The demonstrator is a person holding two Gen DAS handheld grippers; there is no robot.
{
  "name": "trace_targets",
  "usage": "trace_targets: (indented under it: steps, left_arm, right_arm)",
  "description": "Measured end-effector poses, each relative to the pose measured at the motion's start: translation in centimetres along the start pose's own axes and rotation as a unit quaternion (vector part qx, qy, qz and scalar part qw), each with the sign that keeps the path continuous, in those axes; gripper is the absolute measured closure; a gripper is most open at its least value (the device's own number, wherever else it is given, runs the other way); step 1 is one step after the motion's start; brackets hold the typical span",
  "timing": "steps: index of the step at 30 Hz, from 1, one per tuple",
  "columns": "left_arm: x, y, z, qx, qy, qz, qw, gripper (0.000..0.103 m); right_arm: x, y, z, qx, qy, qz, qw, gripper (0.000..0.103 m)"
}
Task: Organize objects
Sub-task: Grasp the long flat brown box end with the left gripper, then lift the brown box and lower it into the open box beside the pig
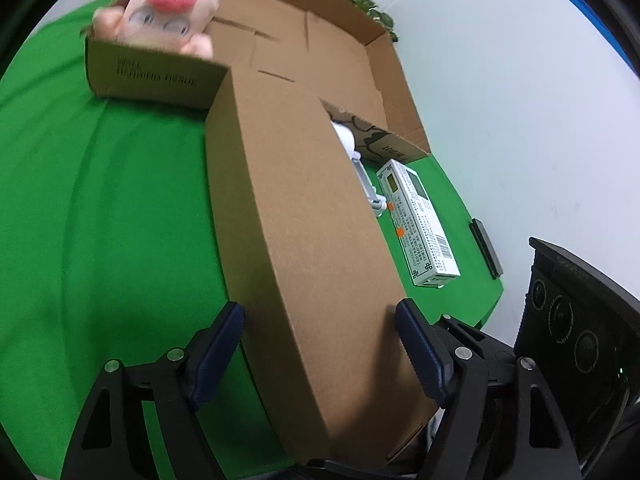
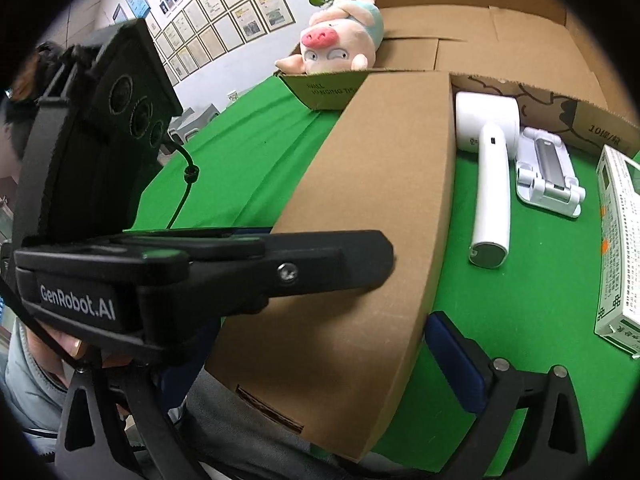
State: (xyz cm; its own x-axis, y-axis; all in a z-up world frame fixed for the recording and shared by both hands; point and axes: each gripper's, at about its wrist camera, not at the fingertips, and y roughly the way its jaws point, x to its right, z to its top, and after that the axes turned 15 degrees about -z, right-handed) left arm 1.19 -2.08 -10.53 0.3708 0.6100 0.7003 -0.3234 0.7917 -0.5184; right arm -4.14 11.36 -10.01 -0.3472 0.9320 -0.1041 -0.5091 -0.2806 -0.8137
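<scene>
An open cardboard box [image 1: 304, 60] lies on the green cloth, with one long flap [image 1: 308, 240] reaching toward me. A pink plush pig [image 1: 168, 12] rests on the box's far left corner, also in the right wrist view [image 2: 340, 46]. My left gripper [image 1: 320, 356] is open, its fingers on either side of the flap's near end. My right gripper [image 2: 320, 356] is open around the same flap [image 2: 376, 208]; the left gripper's body [image 2: 200, 276] hides its left finger. A white handheld device [image 2: 490, 184], a white stand [image 2: 548, 176] and a printed carton [image 2: 618, 248] lie on the cloth right of the flap.
The green cloth table [image 1: 100, 220] extends left of the box. A black bar [image 1: 486, 246] lies at the table's right edge. A potted plant [image 1: 368, 4] stands behind the box. A white wall is on the right, framed papers [image 2: 216, 12] on the far wall.
</scene>
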Motion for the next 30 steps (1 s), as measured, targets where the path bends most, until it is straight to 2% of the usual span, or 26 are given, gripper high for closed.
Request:
trace_targets:
  steps: [3, 6, 9, 16, 22, 30]
  left_arm:
    - [1.5, -0.9, 0.0, 0.012, 0.030, 0.021, 0.9992, 0.034]
    - [3.1, -1.8, 0.7, 0.032, 0.061, 0.025, 0.9973, 0.041]
    - [4.9, -2.3, 1.7, 0.039, 0.097, 0.031, 0.9941, 0.041]
    - [6.7, -2.4, 4.7, 0.060, 0.117, 0.017, 0.9911, 0.040]
    - [8.6, -3.0, 9.6, 0.092, 0.150, 0.007, 0.9844, 0.040]
    - [10.5, -4.7, 17.9, 0.132, 0.199, 0.003, 0.9711, 0.040]
  right_arm:
    - [-0.3, -0.5, -0.2, 0.013, 0.007, 0.001, 1.000, 0.002]
    - [-0.2, -1.3, 0.0, 0.032, 0.018, 0.007, 0.999, 0.003]
    - [0.1, -2.4, 0.6, 0.056, 0.025, 0.002, 0.998, 0.003]
    - [1.0, -4.5, 2.9, 0.107, 0.027, -0.033, 0.993, 0.003]
    - [1.8, -5.9, 6.8, 0.145, 0.014, -0.051, 0.988, 0.003]
    - [2.3, -7.0, 14.7, 0.194, -0.016, -0.073, 0.978, 0.003]
